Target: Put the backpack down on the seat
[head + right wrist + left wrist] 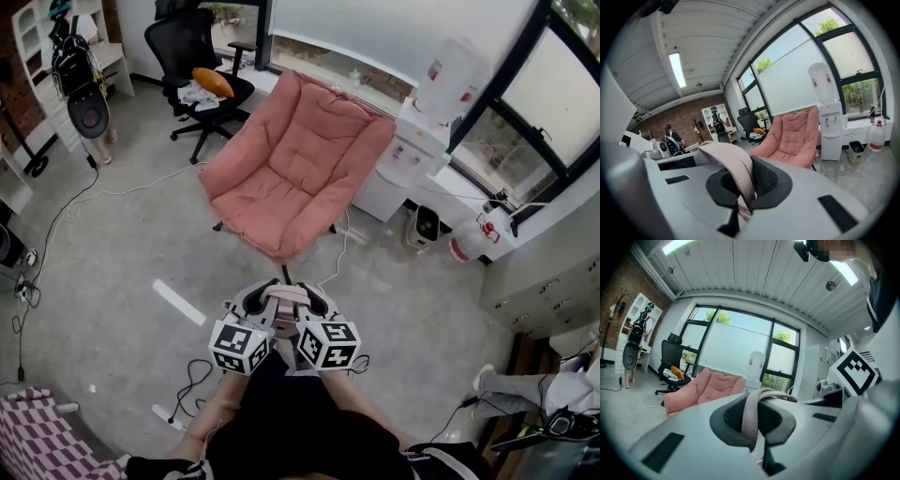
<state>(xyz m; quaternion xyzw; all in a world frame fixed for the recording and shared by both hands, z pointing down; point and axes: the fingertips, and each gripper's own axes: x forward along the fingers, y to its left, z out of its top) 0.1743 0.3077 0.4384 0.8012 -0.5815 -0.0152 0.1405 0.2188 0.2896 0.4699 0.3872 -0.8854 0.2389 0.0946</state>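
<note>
Salmon-pink armchair (295,164), pale pink strap (733,171) (black-and-white marker cubes (241,347)), black office chair (192,47)

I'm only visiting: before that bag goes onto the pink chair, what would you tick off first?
1. The left gripper shut on the strap: ok.
2. The right gripper shut on it: ok.
3. Seat of the pink chair free: ok.
4. The floor up to it clear: not ok, a white cable by its foot.
5. The backpack hanging free: cannot tell, hidden below the grippers.
</note>
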